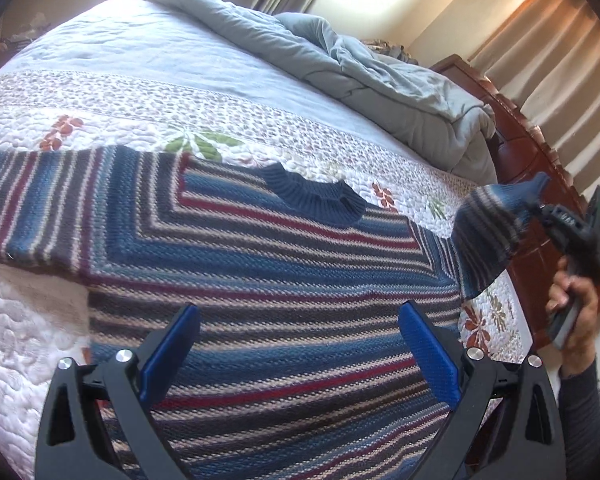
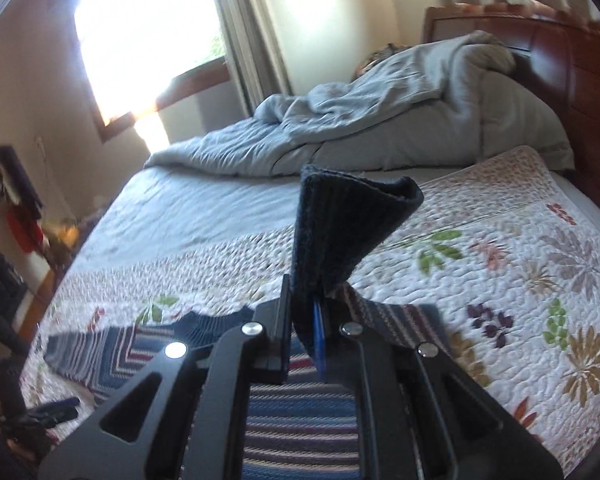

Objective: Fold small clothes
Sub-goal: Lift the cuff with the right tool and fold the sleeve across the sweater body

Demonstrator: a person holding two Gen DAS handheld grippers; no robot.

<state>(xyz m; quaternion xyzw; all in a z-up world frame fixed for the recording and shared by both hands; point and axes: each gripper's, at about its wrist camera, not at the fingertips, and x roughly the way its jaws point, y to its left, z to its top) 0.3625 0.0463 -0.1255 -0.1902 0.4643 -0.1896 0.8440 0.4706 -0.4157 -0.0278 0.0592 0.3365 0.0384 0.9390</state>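
My right hand-held gripper (image 2: 304,320) was clamped on the sleeve cuff (image 2: 340,232) of the striped sweater (image 1: 260,280) on the bed (image 1: 140,80), my left hand-held gripper (image 1: 296,352) hung apart, so I judged I should lay the sleeve flat across the middle.

the sweater (image 1: 260,272) lies flat on the quilt (image 1: 148,112) of the bed, its collar (image 1: 316,196) toward the duvet (image 1: 380,80) heaped against the headboard (image 2: 560,64), with one sleeve (image 1: 488,236) lifted off the quilt at the right side in the right gripper (image 2: 304,316).
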